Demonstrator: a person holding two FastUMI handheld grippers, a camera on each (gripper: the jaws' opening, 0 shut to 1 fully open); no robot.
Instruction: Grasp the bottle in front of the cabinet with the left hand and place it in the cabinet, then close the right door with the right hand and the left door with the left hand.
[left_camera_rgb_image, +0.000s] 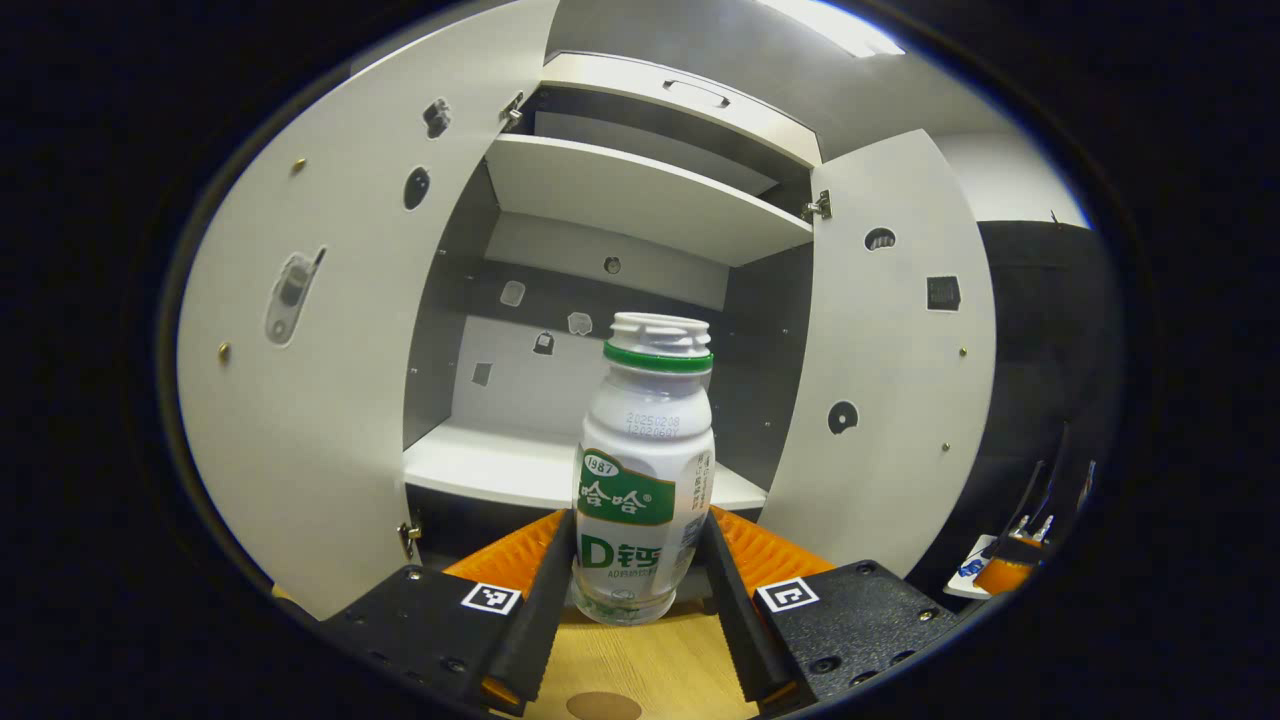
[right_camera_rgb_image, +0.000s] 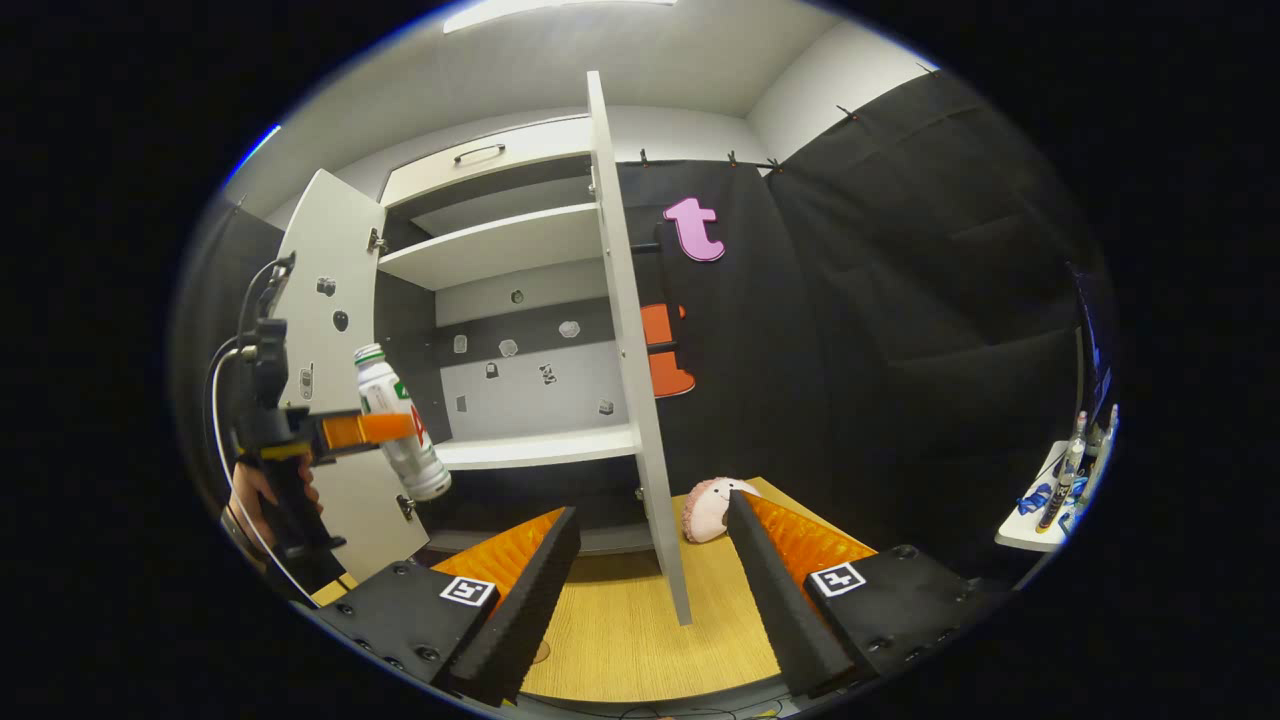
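Nearest lens in left gripper view: left gripper, both fingers pressed on lower body of bottle, one per side. Clamped on it. Seen from right gripper view as well: bottle pinched in left gripper, clear of table, tilted, cap end leaning toward left door. Hand on grip below.

Key relation for next move: bottle long axis roughly upright in left gripper view, crosswise to fingers, base lowest. Cabinet opening dead ahead of jaws, lower shelf just behind bottle and, by judgement, near base level. Straight fwd travel along finger axis should carry bottle onto shelf front edge. Level out tilt before release, else risk of toppling.

Clearance: left door and right door both swung wide, flanking path. Upper shelf well above cap. No obstruction visible on lower shelf.

Right gripper: jaws apart, holding nothing, low over table front edge. Right door edge-on just ahead, lower corner between its fingers' line of sight. Nearer than left gripper to that door, so well placed for closing step. Pink plush item on table beyond door, near right finger; not in door's closing swing, by judgement.

Status: grasp done, placement pending, both doors yet to close.
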